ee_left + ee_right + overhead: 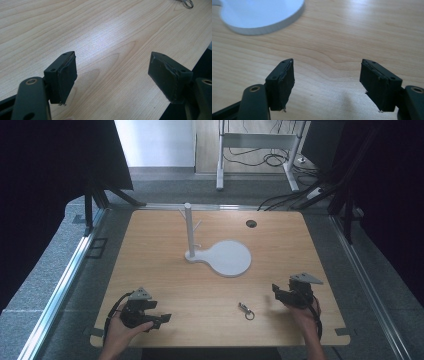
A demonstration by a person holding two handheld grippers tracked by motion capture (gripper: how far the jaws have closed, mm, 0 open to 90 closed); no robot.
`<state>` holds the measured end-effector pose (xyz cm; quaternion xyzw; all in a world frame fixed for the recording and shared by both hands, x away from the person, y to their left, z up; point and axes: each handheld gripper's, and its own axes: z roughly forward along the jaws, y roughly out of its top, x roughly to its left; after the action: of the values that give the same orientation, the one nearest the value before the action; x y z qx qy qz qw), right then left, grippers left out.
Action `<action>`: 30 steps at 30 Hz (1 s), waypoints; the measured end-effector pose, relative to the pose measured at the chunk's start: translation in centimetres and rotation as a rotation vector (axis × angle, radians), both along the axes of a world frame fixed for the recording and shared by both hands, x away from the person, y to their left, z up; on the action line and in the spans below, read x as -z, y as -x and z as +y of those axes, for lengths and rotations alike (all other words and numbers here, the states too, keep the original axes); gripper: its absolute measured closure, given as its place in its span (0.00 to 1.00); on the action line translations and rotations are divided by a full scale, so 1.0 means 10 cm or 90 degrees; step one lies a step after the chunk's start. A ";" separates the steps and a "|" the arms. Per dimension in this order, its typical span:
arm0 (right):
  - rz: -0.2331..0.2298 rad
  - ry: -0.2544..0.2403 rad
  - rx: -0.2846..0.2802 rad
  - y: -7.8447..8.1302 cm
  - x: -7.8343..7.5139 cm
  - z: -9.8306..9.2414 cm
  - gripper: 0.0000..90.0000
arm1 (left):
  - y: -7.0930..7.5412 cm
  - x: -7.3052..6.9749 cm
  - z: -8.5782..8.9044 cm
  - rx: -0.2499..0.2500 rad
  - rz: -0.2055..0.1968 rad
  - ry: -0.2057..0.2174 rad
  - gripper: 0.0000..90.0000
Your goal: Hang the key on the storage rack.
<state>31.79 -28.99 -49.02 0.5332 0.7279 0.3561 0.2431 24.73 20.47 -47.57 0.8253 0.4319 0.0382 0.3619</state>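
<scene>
A small metal key ring with a clasp [246, 310] lies on the wooden table [165, 270] near the front, between my two grippers; its ring also peeks in at the top of the left gripper view [187, 3]. A white stand [190, 231] with short pegs rises from a round white base [229, 258] at mid-table; the base's edge appears in the right gripper view [262, 15]. My left gripper [161, 319] rests open at the front left, nothing between its jaws [113, 77]. My right gripper [278, 292] is open at the front right, empty [328, 85].
A dark cable hole [251, 223] sits near the table's far right. Metal rails [65, 280] run along both sides of the table. A desk frame with cables [260, 150] stands on the floor beyond.
</scene>
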 end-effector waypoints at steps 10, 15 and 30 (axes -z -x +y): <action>-0.004 -0.033 -0.058 0.09 -0.11 -0.08 0.33 | 0.00 0.01 -0.01 0.003 0.002 -0.004 0.26; 0.008 -0.024 -0.070 0.08 -0.09 -0.08 0.32 | 0.01 0.01 -0.05 0.008 0.000 -0.008 0.26; 0.036 -0.024 -0.112 0.05 -0.05 0.03 0.41 | 0.01 -0.02 0.00 -0.003 -0.005 -0.005 0.26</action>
<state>31.25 -28.69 -48.53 0.4816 0.7715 0.3746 0.1806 24.62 20.43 -47.37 0.8254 0.4321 0.0442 0.3605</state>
